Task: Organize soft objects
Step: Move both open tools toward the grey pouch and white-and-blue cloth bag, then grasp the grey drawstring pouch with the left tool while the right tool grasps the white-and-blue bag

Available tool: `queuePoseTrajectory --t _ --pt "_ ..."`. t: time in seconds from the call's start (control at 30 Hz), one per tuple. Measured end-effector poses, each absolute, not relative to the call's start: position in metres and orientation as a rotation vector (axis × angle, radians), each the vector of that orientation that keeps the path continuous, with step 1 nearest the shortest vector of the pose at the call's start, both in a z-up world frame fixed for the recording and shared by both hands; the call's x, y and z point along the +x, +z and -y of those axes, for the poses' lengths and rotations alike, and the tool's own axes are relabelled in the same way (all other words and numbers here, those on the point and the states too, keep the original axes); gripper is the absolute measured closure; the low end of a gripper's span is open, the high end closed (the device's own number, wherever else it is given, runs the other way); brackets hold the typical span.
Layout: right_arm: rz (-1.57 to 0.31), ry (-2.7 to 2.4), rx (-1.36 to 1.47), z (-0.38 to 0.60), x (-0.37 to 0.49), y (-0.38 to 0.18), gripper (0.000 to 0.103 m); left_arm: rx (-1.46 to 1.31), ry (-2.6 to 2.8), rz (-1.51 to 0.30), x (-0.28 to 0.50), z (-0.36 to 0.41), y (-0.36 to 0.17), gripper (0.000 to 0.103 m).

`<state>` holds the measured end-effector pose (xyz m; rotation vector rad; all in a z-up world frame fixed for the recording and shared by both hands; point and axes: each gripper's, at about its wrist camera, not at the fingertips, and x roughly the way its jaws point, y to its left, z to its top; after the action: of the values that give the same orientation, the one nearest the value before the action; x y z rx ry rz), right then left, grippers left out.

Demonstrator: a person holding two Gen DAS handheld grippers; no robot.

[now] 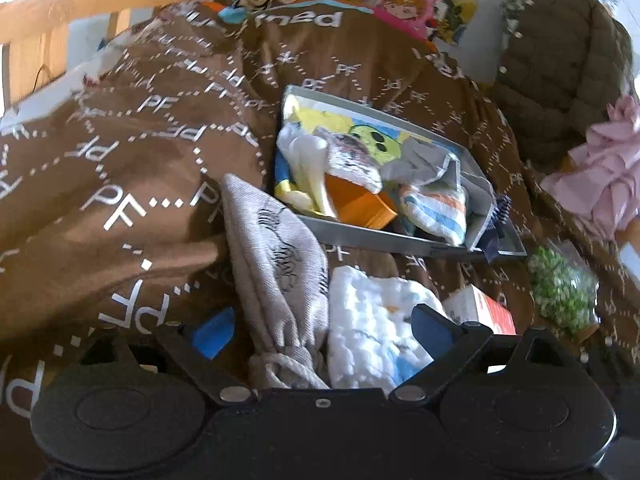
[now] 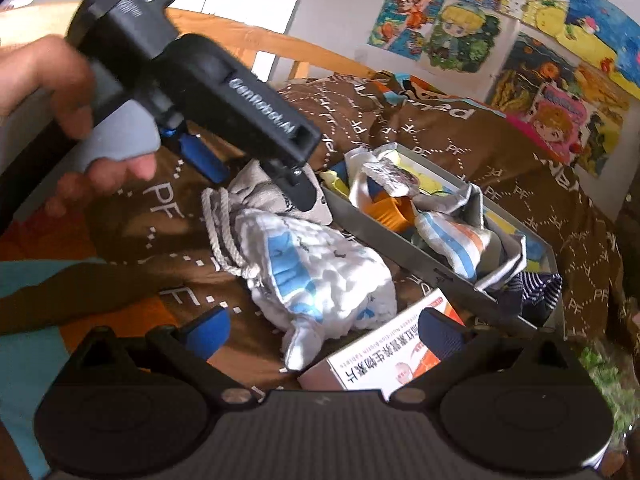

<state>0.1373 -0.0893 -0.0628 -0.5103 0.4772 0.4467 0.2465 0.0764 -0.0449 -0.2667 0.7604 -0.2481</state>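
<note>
On the brown blanket printed with white "PF" letters I log a shallow grey rectangular tray holding a white striped cloth with blue and orange bands, a grey cloth and an orange block. Just in front of the tray lie a beige drawstring fabric bag and a white quilted cloth with blue patches, touching each other. My left gripper has its fingers apart around both. My right gripper is spread wide over a white and orange tablet box.
</note>
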Motion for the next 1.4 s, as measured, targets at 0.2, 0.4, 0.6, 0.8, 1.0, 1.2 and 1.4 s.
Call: queuePoseTrajectory --t 0.2,0.4,0.6,0.8,1.0,1.2,1.4 --pt "-0.499 0.447 -0.545 0.082 0.15 -0.072 0.001 -0.291 -0.235 -0.772 0.255 -0.082 -0.051 0.011" --pt "-0.485 0.429 -0.621 0.07 0.159 -0.083 0.003 -0.265 -0.229 -0.779 0.257 -0.08 -0.052 0.018" --pt "-0.488 0.428 -0.61 0.068 0.169 -0.084 0.008 -0.319 -0.225 -0.788 0.259 -0.087 -0.052 0.028" --pt "-0.506 0.445 -0.596 0.07 0.175 -0.081 0.02 -0.358 -0.227 -0.82 0.262 -0.09 -0.054 0.04" --pt "-0.525 0.443 -0.594 0.071 0.177 -0.081 0.028 -0.441 -0.205 -0.86 0.266 -0.1 -0.062 0.059" --pt "-0.532 0.445 -0.614 0.069 0.175 -0.084 0.044 -0.444 -0.216 -0.869 0.266 -0.097 -0.062 0.073" --pt "-0.566 0.427 -0.628 0.067 0.176 -0.083 0.059 -0.437 -0.187 -0.857 0.264 -0.097 -0.057 0.08"
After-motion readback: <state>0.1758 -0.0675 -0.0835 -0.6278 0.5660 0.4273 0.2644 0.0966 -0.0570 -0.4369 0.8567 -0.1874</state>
